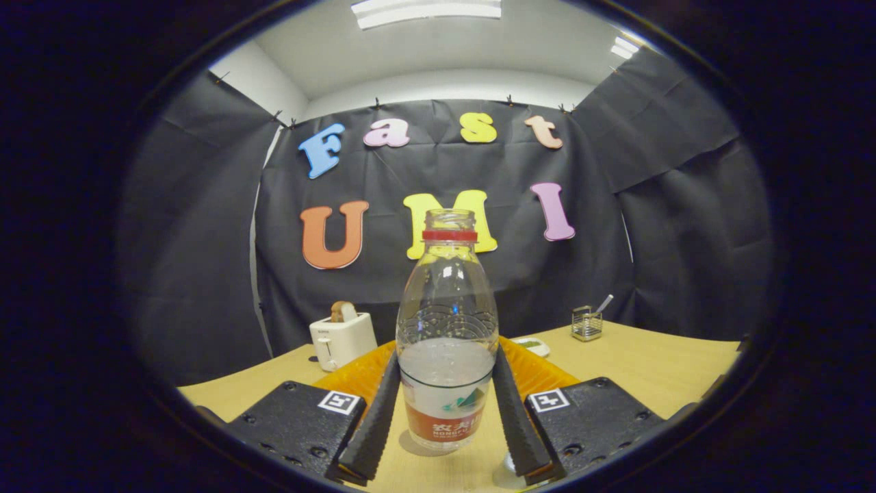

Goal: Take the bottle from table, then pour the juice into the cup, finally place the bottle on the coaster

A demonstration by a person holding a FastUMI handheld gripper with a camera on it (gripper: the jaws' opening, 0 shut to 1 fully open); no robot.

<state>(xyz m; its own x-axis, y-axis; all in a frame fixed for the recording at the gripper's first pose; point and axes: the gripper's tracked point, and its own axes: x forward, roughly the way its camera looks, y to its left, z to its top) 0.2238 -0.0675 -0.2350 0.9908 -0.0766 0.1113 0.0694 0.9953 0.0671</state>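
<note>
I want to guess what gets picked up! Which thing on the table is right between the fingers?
The bottle, standing upright between the fingers. The toaster and the little wire holder sit far beyond, by the wall.

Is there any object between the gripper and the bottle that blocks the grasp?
Nothing visible does. The bottle already stands upright between the gripper's two fingers, on the wooden table, with no object in between.

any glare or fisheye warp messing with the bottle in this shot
Gripper view: ceiling lights leave small glints on the clear bottle, not enough to hide the liquid level; fisheye bends the table edge and booth walls; the bottle stands sharp and upright between the fingers of the gripper, casting a soft shadow at its base; toaster slightly softer.
</note>
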